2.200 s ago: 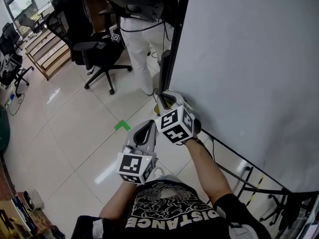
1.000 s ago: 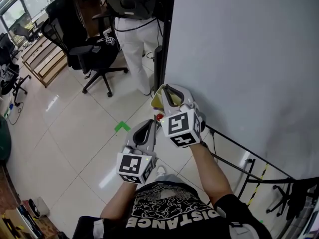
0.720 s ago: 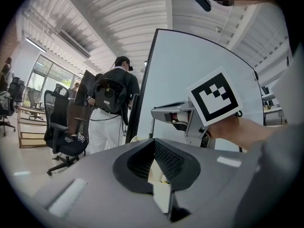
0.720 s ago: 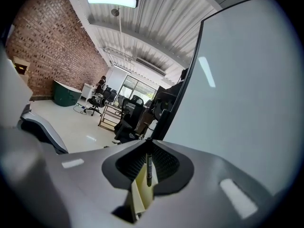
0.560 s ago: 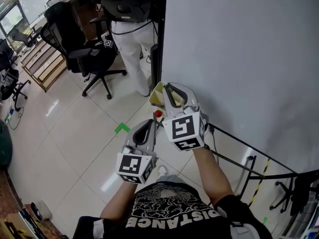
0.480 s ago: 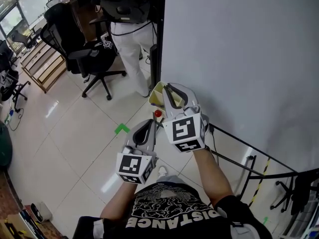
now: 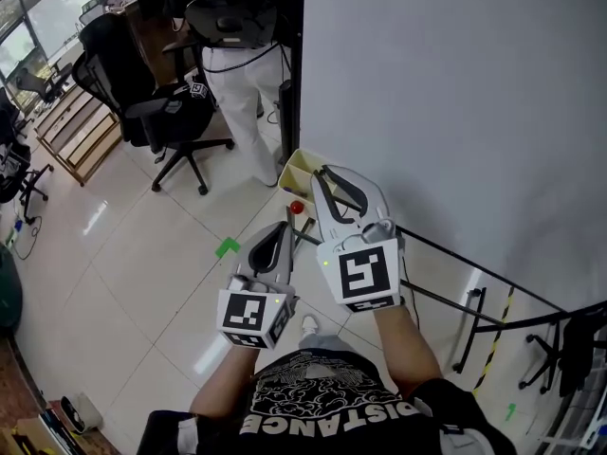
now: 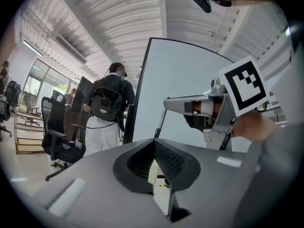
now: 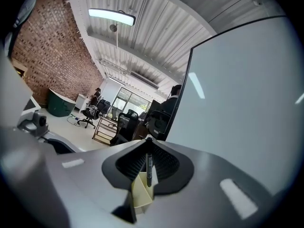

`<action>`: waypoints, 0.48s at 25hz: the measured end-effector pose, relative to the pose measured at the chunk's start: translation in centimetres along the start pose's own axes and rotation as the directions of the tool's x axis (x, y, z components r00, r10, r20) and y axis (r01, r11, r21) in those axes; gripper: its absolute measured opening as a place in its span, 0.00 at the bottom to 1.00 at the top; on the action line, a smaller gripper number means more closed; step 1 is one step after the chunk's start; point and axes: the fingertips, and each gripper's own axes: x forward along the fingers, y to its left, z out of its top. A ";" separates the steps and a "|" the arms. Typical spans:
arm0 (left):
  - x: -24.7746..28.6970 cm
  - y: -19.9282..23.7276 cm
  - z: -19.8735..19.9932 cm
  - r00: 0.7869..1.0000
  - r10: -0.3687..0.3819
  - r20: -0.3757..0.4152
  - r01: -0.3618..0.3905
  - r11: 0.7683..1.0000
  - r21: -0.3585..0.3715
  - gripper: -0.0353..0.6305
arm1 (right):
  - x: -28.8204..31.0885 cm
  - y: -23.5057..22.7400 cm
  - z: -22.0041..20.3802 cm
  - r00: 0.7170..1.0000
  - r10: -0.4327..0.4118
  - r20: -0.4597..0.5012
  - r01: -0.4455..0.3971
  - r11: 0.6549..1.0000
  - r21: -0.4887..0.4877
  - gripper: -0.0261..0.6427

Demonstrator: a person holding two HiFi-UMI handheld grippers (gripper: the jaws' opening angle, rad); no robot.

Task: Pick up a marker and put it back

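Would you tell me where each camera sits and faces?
Head view: head-mounted, facing steeply down; shows whiteboard, torso, left tool, right tool.
Left gripper view: on that tool, along its shut jaws toward the whiteboard; right tool visible.
Right gripper view: on that tool, along jaws gripping the marker, tray beyond.
Head and right gripper views share the tray.
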 end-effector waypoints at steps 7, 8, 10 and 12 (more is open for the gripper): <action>-1.2 -0.6 0.5 1.000 -0.013 0.014 0.013 1.000 0.011 0.06 | -2.5 0.9 0.2 1.000 -0.026 0.007 0.026 0.999 0.029 0.09; -1.2 -0.8 0.5 1.000 -0.015 0.016 0.015 1.000 0.011 0.06 | -2.7 0.9 0.1 1.000 -0.028 0.003 0.028 0.999 0.034 0.09; -1.4 -1.0 0.5 1.000 -0.022 0.018 0.022 1.000 0.007 0.06 | -2.9 0.9 -0.3 1.000 -0.029 -0.005 0.029 0.999 0.037 0.09; -1.4 -1.3 0.4 1.000 -0.027 0.013 0.026 1.000 0.008 0.06 | -3.0 0.9 -0.6 0.999 -0.031 -0.011 0.031 0.999 0.037 0.09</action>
